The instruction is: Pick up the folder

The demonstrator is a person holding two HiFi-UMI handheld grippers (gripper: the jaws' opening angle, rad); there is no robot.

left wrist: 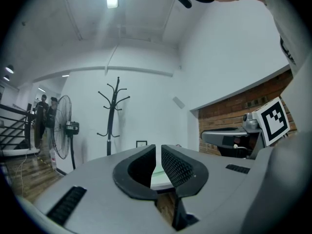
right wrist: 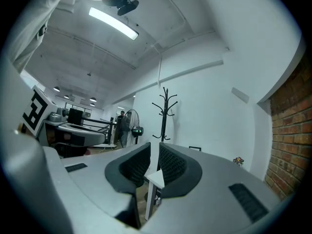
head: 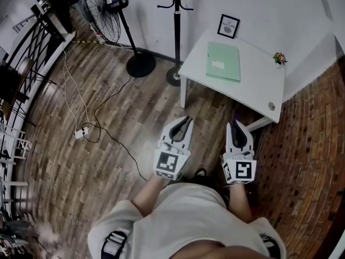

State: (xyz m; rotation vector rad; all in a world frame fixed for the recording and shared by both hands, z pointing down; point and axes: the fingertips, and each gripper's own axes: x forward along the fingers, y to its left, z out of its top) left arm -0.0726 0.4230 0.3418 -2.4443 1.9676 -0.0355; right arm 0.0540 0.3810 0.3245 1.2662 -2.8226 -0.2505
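Note:
The pale green folder [head: 223, 61] lies flat on a small white table [head: 253, 88] against the wall in the head view, with a white label on its cover. Both grippers hover over the floor short of the table's near edge, pointing toward it. My left gripper [head: 187, 118] [left wrist: 158, 147] is shut with nothing between its jaws. My right gripper [head: 235, 123] [right wrist: 154, 146] stands close to the table's front corner, jaws together and empty. In the right gripper view the table's white corner [right wrist: 156, 177] shows just past the jaws.
On the table stand a black picture frame [head: 228, 26] and a small flower pot [head: 279, 58]. A coat rack [head: 176, 31] and a standing fan [head: 108, 9] stand left of the table. A cable and power strip [head: 81, 134] lie on the wooden floor.

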